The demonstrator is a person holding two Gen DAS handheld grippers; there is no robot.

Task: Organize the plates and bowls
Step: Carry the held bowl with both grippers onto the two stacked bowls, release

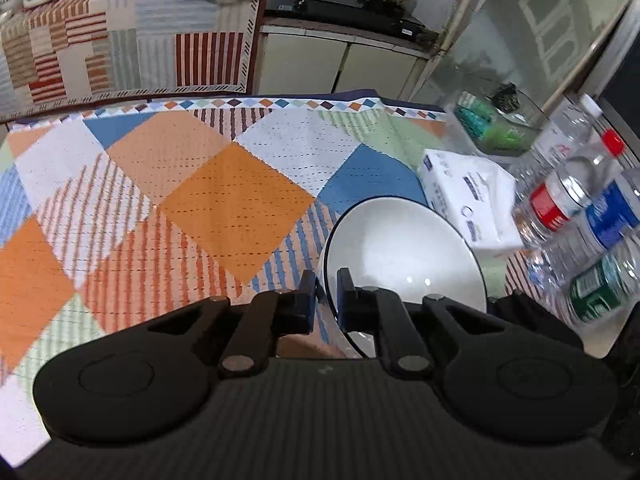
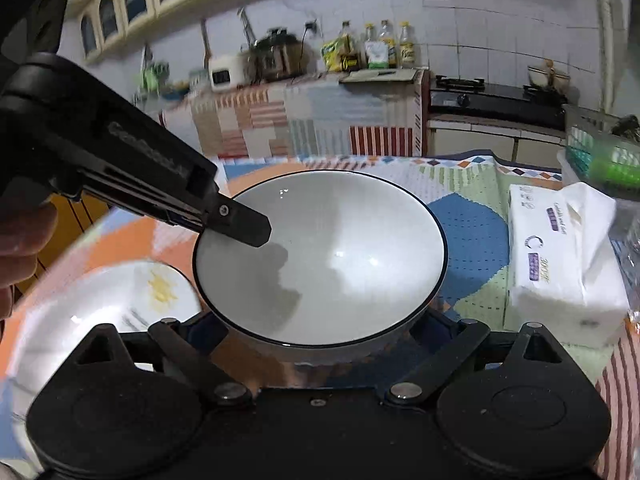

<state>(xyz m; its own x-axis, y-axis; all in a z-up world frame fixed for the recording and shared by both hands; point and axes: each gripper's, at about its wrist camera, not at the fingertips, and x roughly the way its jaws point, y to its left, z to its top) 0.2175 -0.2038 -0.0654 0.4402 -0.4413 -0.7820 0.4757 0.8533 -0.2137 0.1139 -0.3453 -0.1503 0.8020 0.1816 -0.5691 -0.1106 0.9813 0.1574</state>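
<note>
Two grippers meet at one bowl [image 2: 320,256]. Left gripper [image 1: 326,286] jaws pinch its rim; right gripper [image 2: 320,320] jaws look open around it. Tissues [image 2: 560,264], bottles [image 1: 568,200] and a plate [image 2: 100,304] sit near.

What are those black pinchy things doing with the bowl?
A person is tidying dishes with two handheld grippers. The left gripper has its jaws shut on the rim of the white ceramic bowl with a dark rim. The right gripper's jaws are spread around the bowl's base; whether they touch it is unclear. A white plate with a yellow smear lies beside it on the patchwork tablecloth.
</note>
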